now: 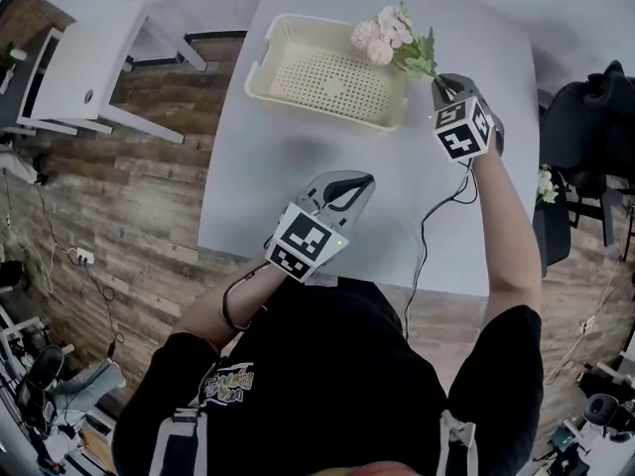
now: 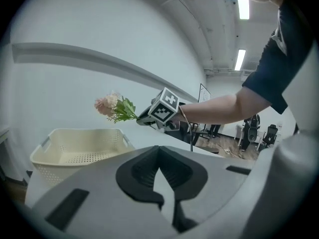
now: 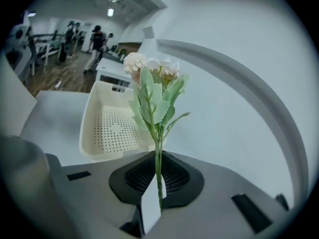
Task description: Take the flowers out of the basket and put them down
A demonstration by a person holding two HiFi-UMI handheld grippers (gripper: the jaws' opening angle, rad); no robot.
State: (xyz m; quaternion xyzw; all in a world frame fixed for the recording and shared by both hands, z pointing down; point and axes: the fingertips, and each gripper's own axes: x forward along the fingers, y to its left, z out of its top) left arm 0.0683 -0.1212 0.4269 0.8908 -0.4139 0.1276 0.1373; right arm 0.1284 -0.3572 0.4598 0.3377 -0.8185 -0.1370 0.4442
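Note:
A bunch of pink and white flowers (image 1: 382,36) with green leaves hangs in the air over the right end of the cream perforated basket (image 1: 260,67). My right gripper (image 1: 444,89) is shut on the thin green stem. In the right gripper view the stem (image 3: 158,158) runs up from between the jaws to the flowers (image 3: 152,91), with the basket (image 3: 89,128) behind them. The basket's inside looks empty. My left gripper (image 1: 357,188) is over the table nearer the person, jaws together with nothing in them. Its view shows the flowers (image 2: 112,106), the right gripper (image 2: 144,118) and the basket (image 2: 50,148).
The basket stands at the far end of a pale grey table (image 1: 298,196). A white side table (image 1: 89,67) stands on the wooden floor at the left. A black chair (image 1: 590,127) and another pale flower (image 1: 544,184) are at the right. A cable (image 1: 427,246) trails from the right gripper.

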